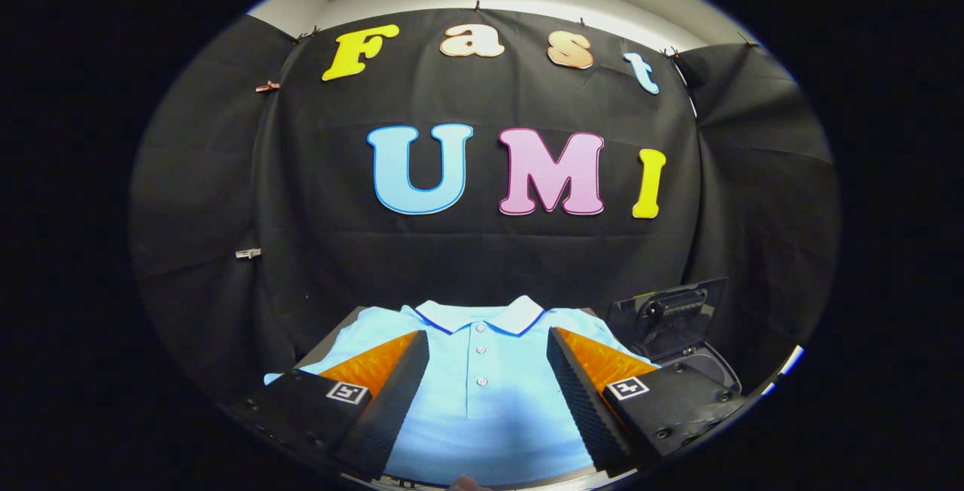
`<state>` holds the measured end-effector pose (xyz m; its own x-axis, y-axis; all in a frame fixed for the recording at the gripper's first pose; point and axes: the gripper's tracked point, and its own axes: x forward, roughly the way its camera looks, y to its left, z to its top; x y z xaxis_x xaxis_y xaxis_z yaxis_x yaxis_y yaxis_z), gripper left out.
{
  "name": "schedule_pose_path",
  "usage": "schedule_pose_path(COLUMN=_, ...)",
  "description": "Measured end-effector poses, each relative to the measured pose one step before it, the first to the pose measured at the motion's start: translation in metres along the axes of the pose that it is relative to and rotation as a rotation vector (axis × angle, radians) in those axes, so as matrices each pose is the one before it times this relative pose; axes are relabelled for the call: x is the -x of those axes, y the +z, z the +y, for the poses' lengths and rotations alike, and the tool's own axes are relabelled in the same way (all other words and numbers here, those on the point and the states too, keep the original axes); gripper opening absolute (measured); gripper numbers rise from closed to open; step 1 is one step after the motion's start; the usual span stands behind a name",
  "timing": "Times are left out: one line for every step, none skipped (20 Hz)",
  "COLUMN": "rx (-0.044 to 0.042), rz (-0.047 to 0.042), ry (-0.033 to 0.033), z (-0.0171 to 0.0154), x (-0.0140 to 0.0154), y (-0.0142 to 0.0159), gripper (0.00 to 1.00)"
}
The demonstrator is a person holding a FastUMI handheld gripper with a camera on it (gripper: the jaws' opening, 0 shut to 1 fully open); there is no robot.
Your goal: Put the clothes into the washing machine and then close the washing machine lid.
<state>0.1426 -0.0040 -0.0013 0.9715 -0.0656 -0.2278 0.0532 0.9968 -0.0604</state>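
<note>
A light blue polo shirt [482,378] with a white collar lies spread flat on a dark table, its button placket running between my fingers. My gripper [486,359] is open above it, one finger [392,393] over each side of the shirt's chest, nothing held. To the right of the shirt, beyond the right finger, stands a small dark washing machine [697,359] with its lid [670,314] raised upright, and part of the round drum opening shows below the lid.
The dark table [331,340] reaches out past the shirt's left sleeve. Black cloth walls close the booth behind and on both sides, a short way beyond the shirt's collar.
</note>
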Motion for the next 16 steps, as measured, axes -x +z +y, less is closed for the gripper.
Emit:
schedule_pose_path(rx=0.00406, rz=0.01986, ry=-0.00346, z=-0.00014, x=-0.00810, y=-0.00144, gripper=0.99)
schedule_pose_path(rx=0.00901, rz=0.02945, ry=-0.00499, z=-0.00071, x=-0.00894, y=-0.00304, gripper=0.99)
schedule_pose_path(rx=0.01490, rz=0.02718, ry=-0.02042, z=-0.00308, x=-0.00829, y=-0.00320, gripper=0.99)
schedule_pose_path(rx=0.01624, rz=0.02918, ry=-0.00981, z=-0.00216, x=-0.00874, y=-0.00343, gripper=0.99)
schedule_pose_path(rx=0.01224, rz=0.03739, ry=-0.00234, z=-0.00008, x=-0.00938, y=-0.00409, gripper=0.99)
schedule_pose_path(rx=0.00087, rz=0.02797, ry=0.00798, z=0.00300, x=-0.00810, y=-0.00257, gripper=0.99)
schedule_pose_path(rx=-0.00423, rz=0.02532, ry=0.00430, z=0.00108, x=-0.00793, y=-0.00188, gripper=0.99)
schedule_pose_path(rx=-0.00629, rz=0.03888, ry=-0.00799, z=-0.00161, x=-0.00721, y=-0.00558, gripper=0.99)
schedule_pose_path(rx=-0.00815, rz=0.03815, ry=0.00163, z=-0.00005, x=-0.00536, y=-0.00724, gripper=0.98)
schedule_pose_path(rx=-0.00602, rz=0.04526, ry=-0.00702, z=-0.00095, x=-0.00600, y=-0.00641, gripper=0.98)
schedule_pose_path(rx=-0.00540, rz=0.02588, ry=0.00186, z=0.00056, x=-0.00376, y=-0.00308, gripper=0.98)
schedule_pose_path(rx=-0.01124, rz=0.02197, ry=0.00288, z=-0.00133, x=-0.00439, y=-0.00373, gripper=0.98)
schedule_pose_path(rx=-0.01250, rz=0.01397, ry=0.00260, z=-0.00004, x=0.00128, y=-0.00082, gripper=0.98)
schedule_pose_path(rx=-0.01130, rz=0.01444, ry=0.00168, z=-0.00057, x=-0.00127, y=-0.00180, gripper=0.98)
schedule_pose_path(rx=-0.00921, rz=0.02724, ry=0.00302, z=0.00009, x=-0.00244, y=-0.00474, gripper=0.98)
schedule_pose_path(rx=0.00016, rz=0.02479, ry=0.00132, z=-0.00002, x=-0.00363, y=-0.00527, gripper=0.98)
